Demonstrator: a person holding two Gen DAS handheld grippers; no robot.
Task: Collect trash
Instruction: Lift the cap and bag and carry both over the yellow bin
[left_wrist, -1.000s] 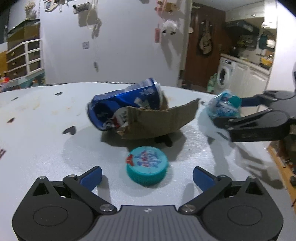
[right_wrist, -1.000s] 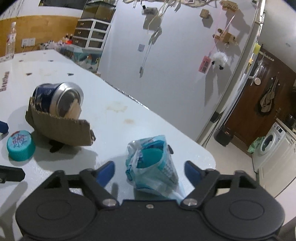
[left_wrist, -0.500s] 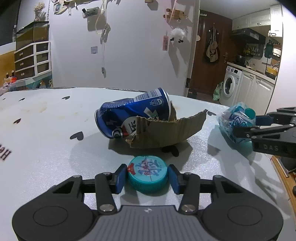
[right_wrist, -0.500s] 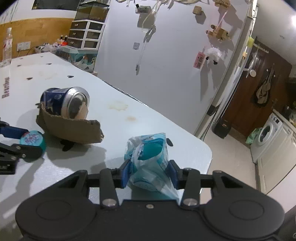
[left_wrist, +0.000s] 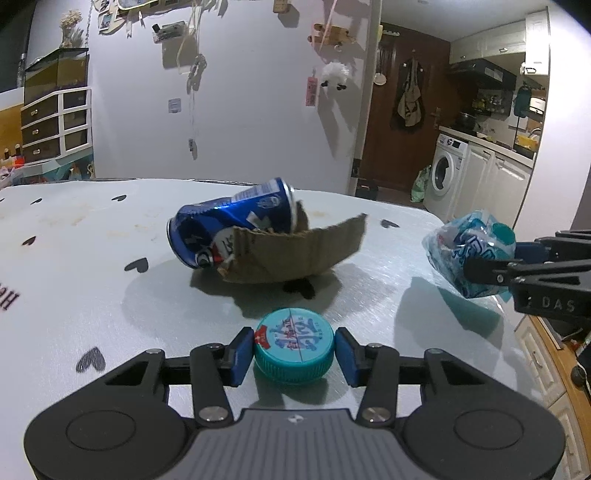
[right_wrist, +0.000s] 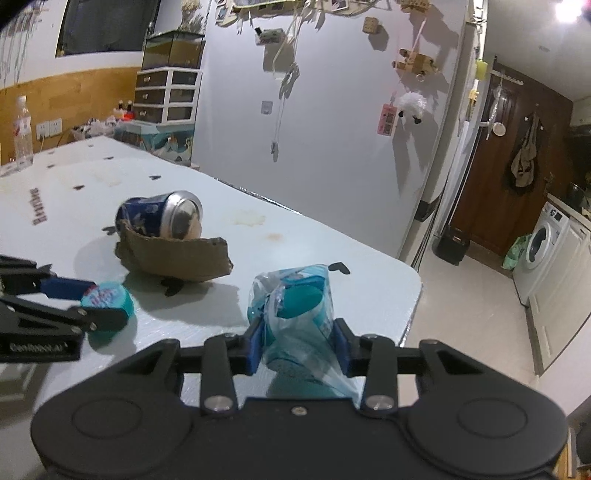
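Note:
A teal bottle cap (left_wrist: 293, 345) lies flat between the blue pads of my left gripper (left_wrist: 293, 354), which is shut on it low over the white table (left_wrist: 92, 295). My right gripper (right_wrist: 299, 341) is closing its jaws on a crumpled blue plastic wrapper (right_wrist: 295, 295), and the pads press on its sides. In the left wrist view the wrapper (left_wrist: 465, 251) hangs slightly above the table at the right. Behind the cap, a dented blue can (left_wrist: 229, 225) lies on its side against a torn strip of cardboard (left_wrist: 299, 251).
The table's rounded corner (right_wrist: 413, 280) is close to the right of the wrapper, with floor beyond. A clear water bottle (right_wrist: 22, 133) stands at the far left. A washing machine (left_wrist: 443, 170) and cabinets line the right wall.
Both grippers went from wide open to closed, the left on the cap and the right on the wrapper. The right gripper then lifted the wrapper slightly off the table.

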